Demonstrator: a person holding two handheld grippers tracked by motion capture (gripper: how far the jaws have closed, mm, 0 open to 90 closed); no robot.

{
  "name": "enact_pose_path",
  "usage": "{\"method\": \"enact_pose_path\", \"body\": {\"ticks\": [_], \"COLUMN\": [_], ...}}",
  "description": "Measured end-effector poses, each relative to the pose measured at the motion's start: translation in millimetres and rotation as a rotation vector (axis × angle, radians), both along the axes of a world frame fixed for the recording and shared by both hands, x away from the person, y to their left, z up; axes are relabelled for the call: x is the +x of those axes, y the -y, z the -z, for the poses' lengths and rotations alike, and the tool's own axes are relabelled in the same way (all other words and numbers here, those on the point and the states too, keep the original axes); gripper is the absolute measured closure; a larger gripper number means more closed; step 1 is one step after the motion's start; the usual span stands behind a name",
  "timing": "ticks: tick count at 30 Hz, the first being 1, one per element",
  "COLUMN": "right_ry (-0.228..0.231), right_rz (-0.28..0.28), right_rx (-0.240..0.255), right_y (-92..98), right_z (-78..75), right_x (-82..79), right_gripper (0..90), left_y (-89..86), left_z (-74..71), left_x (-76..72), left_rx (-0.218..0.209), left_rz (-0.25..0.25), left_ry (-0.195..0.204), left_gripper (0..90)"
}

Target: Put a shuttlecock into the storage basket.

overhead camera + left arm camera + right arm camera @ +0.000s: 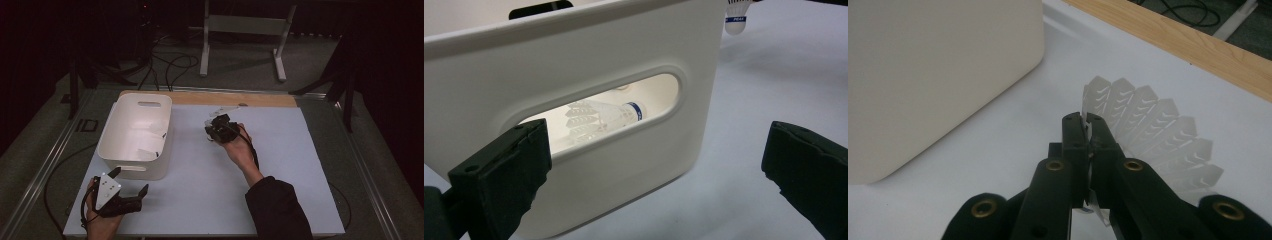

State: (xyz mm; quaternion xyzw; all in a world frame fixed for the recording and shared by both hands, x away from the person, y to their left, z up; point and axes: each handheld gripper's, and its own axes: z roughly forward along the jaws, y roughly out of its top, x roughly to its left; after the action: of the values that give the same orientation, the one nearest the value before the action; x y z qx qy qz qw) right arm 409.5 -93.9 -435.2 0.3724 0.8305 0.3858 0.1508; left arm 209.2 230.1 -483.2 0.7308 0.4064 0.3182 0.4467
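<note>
Right gripper view: shuttlecock (1153,135) feather skirt pinched between the closed right tongs (1087,120); left tongs (654,165) wide, empty.

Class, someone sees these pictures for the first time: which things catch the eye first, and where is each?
The white plastic handled bin stands at the pale table's left. The right gripper pinches a white feathered shuttlecock's skirt mid-table. The left gripper waits open before the bin.

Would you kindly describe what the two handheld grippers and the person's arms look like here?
Both grippers are black with two blocky jaws. The left gripper carries a grey three-cornered plate on top and trails a black cable. The right gripper shows brass-coloured rivets along its jaw arms, and a black cable runs down its forearm into a dark sleeve.
</note>
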Motion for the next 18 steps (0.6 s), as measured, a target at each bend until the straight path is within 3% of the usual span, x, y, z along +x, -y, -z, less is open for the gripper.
{"method": "enact_pose_path", "body": {"ticks": [18], "right_ry": [0.016], "right_rz": [0.004], "right_rx": [0.019], "right_y": [-1.5], "right_z": [-6.1], "right_x": [-2.9], "right_gripper": [89.3], "left_y": [-0.1], "left_z": [-0.1], "left_x": [-0.1], "left_rx": [0.001], "left_rz": [-0.001], "left_ry": [0.000], "left_gripper": [0.1]}}
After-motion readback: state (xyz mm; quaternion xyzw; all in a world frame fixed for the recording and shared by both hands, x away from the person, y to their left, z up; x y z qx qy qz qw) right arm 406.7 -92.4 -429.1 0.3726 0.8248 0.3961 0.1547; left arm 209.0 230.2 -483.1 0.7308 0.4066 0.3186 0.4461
